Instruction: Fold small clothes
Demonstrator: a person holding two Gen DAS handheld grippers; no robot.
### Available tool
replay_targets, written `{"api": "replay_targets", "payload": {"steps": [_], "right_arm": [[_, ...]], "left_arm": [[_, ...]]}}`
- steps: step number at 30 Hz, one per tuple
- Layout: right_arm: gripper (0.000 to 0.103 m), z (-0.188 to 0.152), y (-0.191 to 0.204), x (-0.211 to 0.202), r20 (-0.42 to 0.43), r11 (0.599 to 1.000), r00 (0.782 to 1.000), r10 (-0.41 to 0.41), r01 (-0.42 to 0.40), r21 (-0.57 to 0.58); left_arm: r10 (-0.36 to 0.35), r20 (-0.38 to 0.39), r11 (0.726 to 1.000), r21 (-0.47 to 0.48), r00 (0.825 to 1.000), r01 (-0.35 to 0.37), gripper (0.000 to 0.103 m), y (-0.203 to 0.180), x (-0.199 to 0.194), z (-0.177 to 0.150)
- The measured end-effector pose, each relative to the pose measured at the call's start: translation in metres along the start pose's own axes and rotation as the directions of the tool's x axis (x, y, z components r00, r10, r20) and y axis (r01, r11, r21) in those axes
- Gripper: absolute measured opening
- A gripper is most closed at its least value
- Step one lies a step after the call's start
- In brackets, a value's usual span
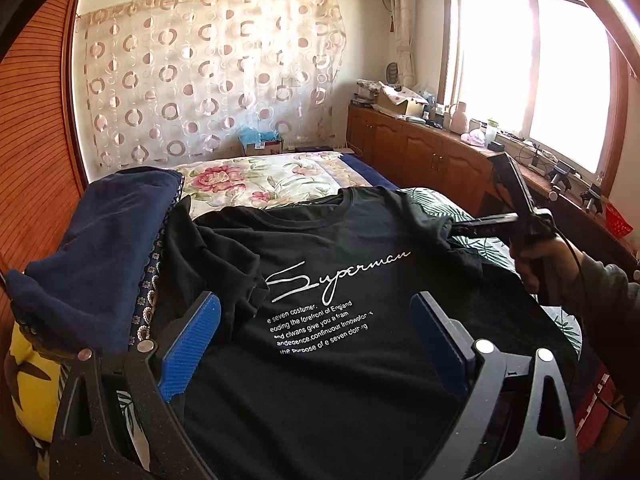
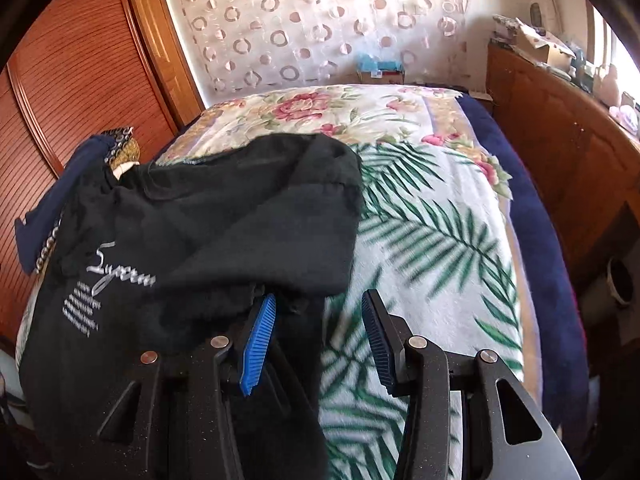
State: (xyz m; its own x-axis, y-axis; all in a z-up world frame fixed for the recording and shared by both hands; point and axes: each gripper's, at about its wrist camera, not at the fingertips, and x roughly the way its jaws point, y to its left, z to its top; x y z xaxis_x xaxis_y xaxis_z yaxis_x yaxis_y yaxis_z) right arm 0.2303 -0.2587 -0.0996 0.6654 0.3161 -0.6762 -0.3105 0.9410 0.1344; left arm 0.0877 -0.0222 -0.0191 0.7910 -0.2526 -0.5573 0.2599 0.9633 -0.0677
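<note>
A black T-shirt (image 1: 320, 248) with white "Superman" script lies front up on the bed. Its right sleeve is folded in over the chest in the right wrist view (image 2: 224, 216). My left gripper (image 1: 316, 320) is open and empty, hovering over the shirt's printed chest. My right gripper (image 2: 316, 320) is open and empty at the shirt's right edge, its left finger beside the folded sleeve. The right gripper also shows in the left wrist view (image 1: 460, 228), low by the shirt's sleeve, held by a hand.
The bed has a floral blanket (image 2: 360, 116) and a palm-leaf blanket (image 2: 432, 224). A navy garment (image 1: 92, 248) is piled at the left on a yellow cushion (image 1: 32, 372). A wooden wardrobe (image 2: 80, 64) stands left, and a cluttered wooden cabinet (image 1: 432, 152) under the window right.
</note>
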Motion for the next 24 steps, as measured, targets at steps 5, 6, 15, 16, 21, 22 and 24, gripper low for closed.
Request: {"api": "replay_targets", "payload": {"steps": [5,6,15,16,21,22,24], "right_arm": [[0.036,0.017,0.013,0.018,0.026,0.999,1.0,0.013,-0.012,-0.042],[0.029,0.022,0.018,0.02,0.033,0.998,0.999,0.019,-0.017,-0.063],[0.002,0.048,0.071,0.04,0.025,0.975,0.995,0.095,-0.087,-0.206],[0.001,0.05,0.076,0.041,0.024,0.972,0.993,0.113,-0.106,-0.21],[0.002,0.057,0.106,0.036,0.04,0.951,0.976,0.212,-0.197,-0.237],[0.002,0.056,0.111,0.033,0.039,0.945,0.972,0.232,-0.215,-0.247],[0.002,0.056,0.115,0.028,0.046,0.94,0.969,0.243,-0.223,-0.259]], "left_arm": [[0.002,-0.004,1.0,-0.005,1.0,-0.002,0.096,0.001,-0.002,-0.002],[0.002,-0.005,1.0,-0.006,1.0,-0.002,0.096,0.001,-0.002,-0.003],[-0.006,-0.019,1.0,-0.02,1.0,0.005,0.096,0.005,0.0,-0.008],[-0.005,-0.019,1.0,-0.023,1.0,0.005,0.096,0.006,-0.001,-0.008],[-0.004,-0.018,0.999,-0.033,1.0,0.003,0.096,0.009,-0.003,-0.008],[-0.004,-0.017,0.999,-0.035,1.0,0.003,0.096,0.01,-0.003,-0.008],[-0.003,-0.016,0.999,-0.038,1.0,0.003,0.096,0.011,-0.004,-0.008]]}}
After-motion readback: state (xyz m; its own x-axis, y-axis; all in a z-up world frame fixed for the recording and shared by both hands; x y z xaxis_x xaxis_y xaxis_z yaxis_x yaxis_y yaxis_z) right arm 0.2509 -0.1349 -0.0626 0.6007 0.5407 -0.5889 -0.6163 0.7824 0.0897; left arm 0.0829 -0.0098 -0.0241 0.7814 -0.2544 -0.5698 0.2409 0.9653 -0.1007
